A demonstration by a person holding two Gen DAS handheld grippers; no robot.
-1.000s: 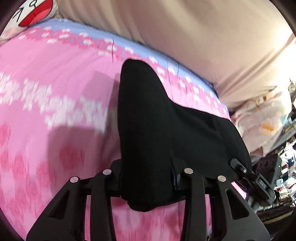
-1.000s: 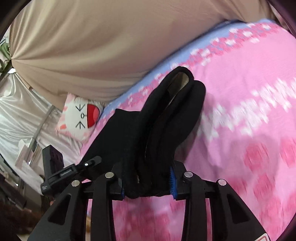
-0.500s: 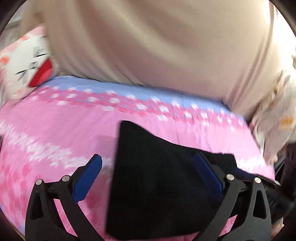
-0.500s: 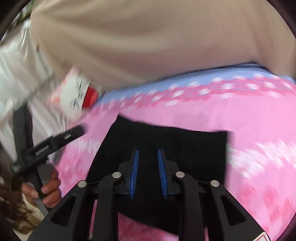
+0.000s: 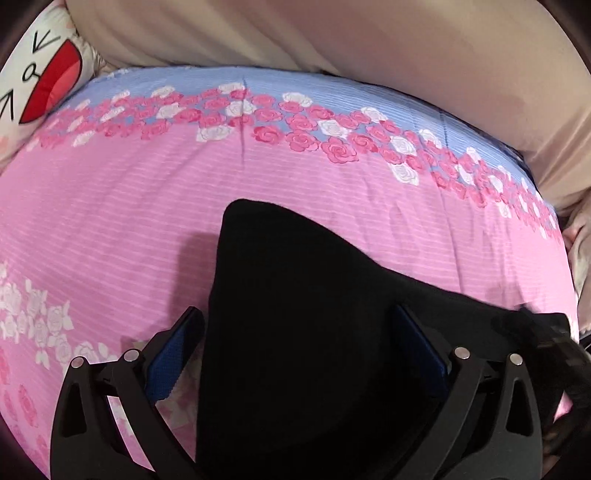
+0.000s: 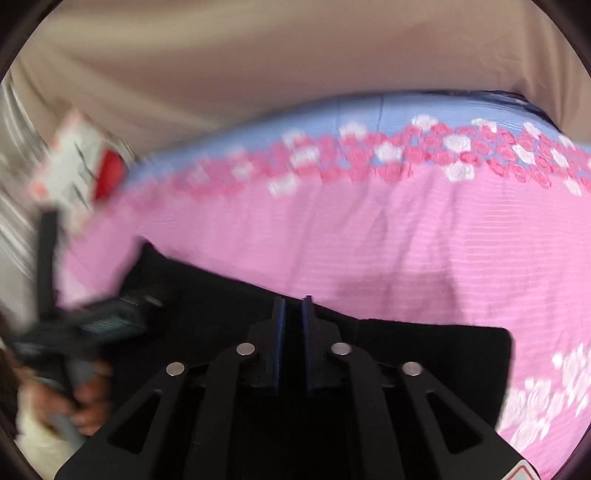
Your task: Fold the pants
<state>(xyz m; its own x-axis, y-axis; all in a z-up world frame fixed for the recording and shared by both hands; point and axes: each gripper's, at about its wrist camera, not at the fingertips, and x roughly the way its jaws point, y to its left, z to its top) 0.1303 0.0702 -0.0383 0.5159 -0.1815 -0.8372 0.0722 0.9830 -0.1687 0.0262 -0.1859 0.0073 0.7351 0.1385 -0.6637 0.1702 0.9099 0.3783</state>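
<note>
Pants (image 5: 314, 332): black, folded, lying flat on the pink sheet (image 5: 129, 206).
Left gripper (image 5: 299, 354): jaws spread wide, either side of the pants' corner, gripping nothing.
Right gripper (image 6: 293, 321): blue pads almost together, a thin gap showing, nothing between them; above the pants' edge.
Pillow (image 5: 37, 85): cartoon face, at the sheet's far corner.
Curtain (image 5: 332, 33): beige, behind.

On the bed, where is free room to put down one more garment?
Free: the pink flowered bedsheet between the folded black pants and the rose border. Crowded: the near edge, where the pants lie beneath both grippers, and the cartoon-face pillow corner.
</note>
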